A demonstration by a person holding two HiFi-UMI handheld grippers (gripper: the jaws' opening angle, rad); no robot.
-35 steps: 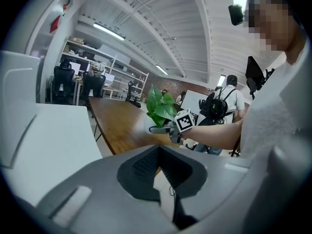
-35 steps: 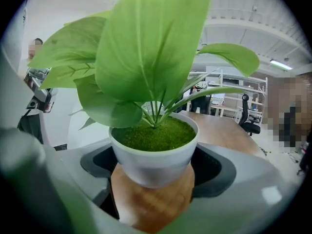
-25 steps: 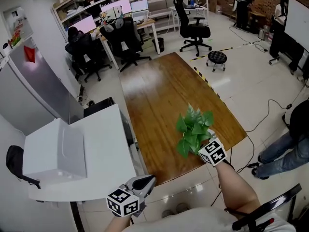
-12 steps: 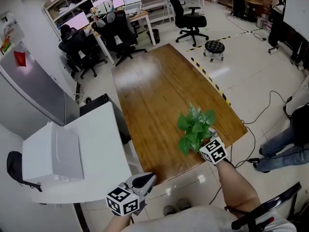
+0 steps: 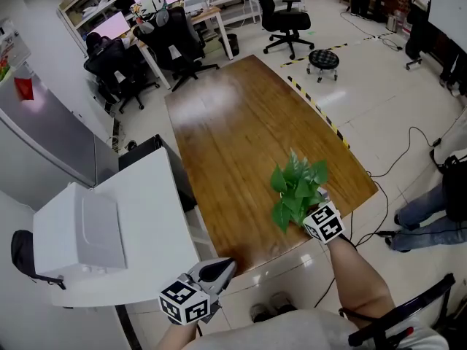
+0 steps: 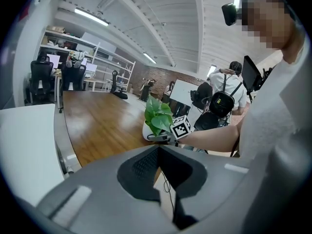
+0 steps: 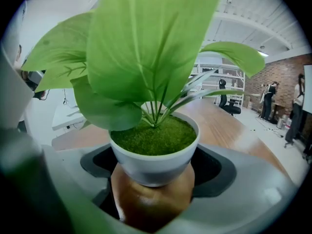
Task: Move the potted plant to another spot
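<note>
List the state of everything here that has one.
Left tool, shut, empty, held off the table.
Right tool, shut on the potted plant, at its white pot.
Potted plant, upright, near the wooden table corner; lifted or resting, cannot tell.
Monitors, lit.

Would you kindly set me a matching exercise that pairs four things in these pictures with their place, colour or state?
Things:
1. potted plant
2. left hand-held gripper
3. wooden table
4. white box

Places, colours or states:
A. on the white counter, at the left of the head view
B. held between the jaws of the right hand-held gripper
C. brown and glossy
D. jaws together with nothing between them, off the table's near edge

Pairs: 1-B, 2-D, 3-C, 4-A
</note>
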